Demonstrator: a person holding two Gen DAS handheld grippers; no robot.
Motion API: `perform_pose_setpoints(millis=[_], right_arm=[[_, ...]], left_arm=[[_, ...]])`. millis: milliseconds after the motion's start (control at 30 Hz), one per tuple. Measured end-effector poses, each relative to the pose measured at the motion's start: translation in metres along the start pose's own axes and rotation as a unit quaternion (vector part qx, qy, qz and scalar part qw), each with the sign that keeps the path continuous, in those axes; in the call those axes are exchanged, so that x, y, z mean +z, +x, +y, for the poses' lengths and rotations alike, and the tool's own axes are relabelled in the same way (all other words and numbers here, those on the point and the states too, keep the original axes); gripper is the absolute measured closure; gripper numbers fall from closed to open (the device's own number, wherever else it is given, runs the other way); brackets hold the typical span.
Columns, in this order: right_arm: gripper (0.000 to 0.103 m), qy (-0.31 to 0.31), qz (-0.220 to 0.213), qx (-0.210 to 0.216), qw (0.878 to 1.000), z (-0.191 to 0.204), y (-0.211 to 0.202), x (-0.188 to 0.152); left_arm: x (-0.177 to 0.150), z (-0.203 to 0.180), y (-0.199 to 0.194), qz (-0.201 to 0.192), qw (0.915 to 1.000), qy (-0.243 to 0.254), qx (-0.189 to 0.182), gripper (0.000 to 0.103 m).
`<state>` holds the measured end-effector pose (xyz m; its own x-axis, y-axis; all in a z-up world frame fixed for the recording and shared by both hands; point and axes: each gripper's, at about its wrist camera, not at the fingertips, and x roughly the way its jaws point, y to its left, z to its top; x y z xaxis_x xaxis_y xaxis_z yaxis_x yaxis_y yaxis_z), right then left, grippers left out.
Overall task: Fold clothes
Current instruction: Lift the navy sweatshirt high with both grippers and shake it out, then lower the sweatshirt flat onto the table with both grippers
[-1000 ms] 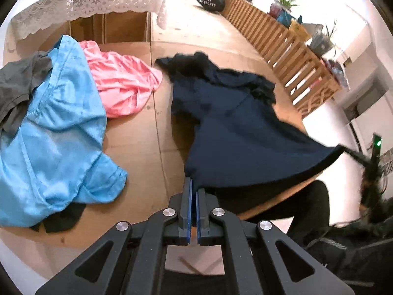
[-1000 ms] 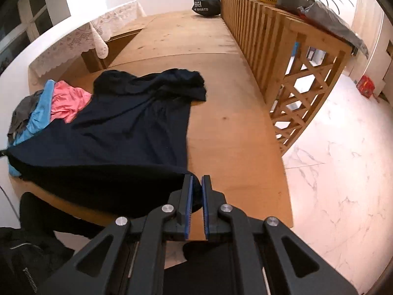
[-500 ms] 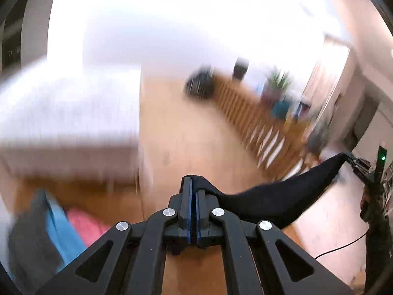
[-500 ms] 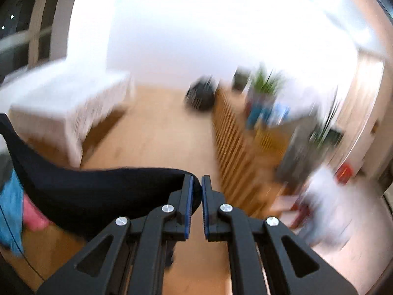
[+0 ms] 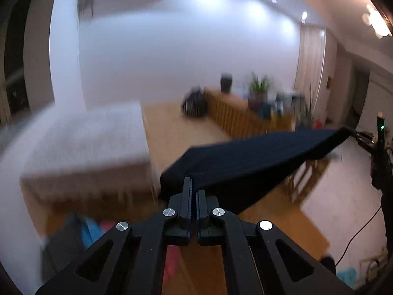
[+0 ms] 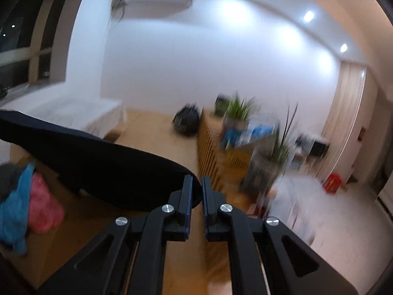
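Navy garment [image 5: 255,162] now hangs in the air, stretched between the two grippers, where a second ago it lay spread on the bench [image 5: 172,132] with only its near hem picked up. Left gripper [image 5: 193,191] is clenched on one corner of the cloth, which fans out from its tips toward the right. Right gripper [image 6: 196,186] pinches the other corner, with the fabric bunched against its left finger and sweeping off to the left. Both views have swung up from the bench top to the far wall and ceiling lights, and they are smeared with motion, so both hands are rising fast.

My reading is that the garment is being lifted clear and shaken out taut, which squares it up for a first fold. Whether its lower edge has left the bench cannot be told, as the cloth hides it.

Blue shirt [image 6: 14,206] and pink top [image 6: 44,204] lie heaped at the left end of the bench, untouched, so most of the folding is still to come.
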<state>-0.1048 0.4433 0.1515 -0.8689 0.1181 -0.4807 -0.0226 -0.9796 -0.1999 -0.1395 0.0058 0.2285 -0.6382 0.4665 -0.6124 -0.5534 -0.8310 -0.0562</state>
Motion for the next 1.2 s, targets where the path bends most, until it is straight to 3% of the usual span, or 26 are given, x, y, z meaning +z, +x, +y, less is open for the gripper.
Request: perform_pose_setpoints(millis=[100, 167, 300, 400, 500, 600, 833, 933, 967, 1100, 1200], right_arm=[[0.096, 0.016, 0.059, 0.011, 0.998, 0.018, 0.001, -0.098], [0.096, 0.042, 0.118, 0.021, 0.992, 0.027, 0.009, -0.166], [0.096, 0.099, 0.241, 0.040, 0.965, 0.044, 0.028, -0.298], [0.096, 0.109, 0.303, 0.048, 0.945, 0.061, 0.037, -0.361], [0.096, 0.084, 0.330, 0.046, 0.939, 0.073, 0.046, -0.386], [0.096, 0.065, 0.338, 0.044, 0.938, 0.078, 0.050, -0.389], [0.096, -0.001, 0.342, 0.045, 0.939, 0.092, 0.039, -0.371], [0.096, -0.019, 0.364, 0.053, 0.930, 0.097, 0.032, -0.379], [0.096, -0.025, 0.372, 0.056, 0.926, 0.098, 0.030, -0.382], [0.091, -0.058, 0.431, 0.088, 0.896, 0.111, 0.013, -0.402], [0.084, -0.078, 0.461, 0.103, 0.878, 0.115, -0.003, -0.403]], left_arm=[[-0.098, -0.012, 0.032, 0.076, 0.9970, 0.001, -0.009, 0.101], [-0.170, -0.017, 0.061, 0.144, 0.9893, -0.011, -0.023, 0.101], [-0.276, -0.011, 0.108, 0.242, 0.9667, -0.068, -0.050, 0.101], [-0.328, -0.013, 0.126, 0.285, 0.9533, -0.085, -0.053, 0.101], [-0.362, -0.016, 0.135, 0.313, 0.9433, -0.095, -0.059, 0.101], [-0.379, -0.022, 0.136, 0.329, 0.9390, -0.083, -0.058, 0.101], [-0.390, -0.024, 0.121, 0.334, 0.9374, -0.074, -0.064, 0.101], [-0.394, -0.026, 0.117, 0.350, 0.9322, -0.058, -0.072, 0.101], [-0.398, -0.028, 0.117, 0.364, 0.9266, -0.054, -0.078, 0.100], [-0.414, -0.031, 0.107, 0.416, 0.9050, -0.029, -0.086, 0.096], [-0.415, -0.026, 0.094, 0.433, 0.8967, -0.022, -0.088, 0.096]])
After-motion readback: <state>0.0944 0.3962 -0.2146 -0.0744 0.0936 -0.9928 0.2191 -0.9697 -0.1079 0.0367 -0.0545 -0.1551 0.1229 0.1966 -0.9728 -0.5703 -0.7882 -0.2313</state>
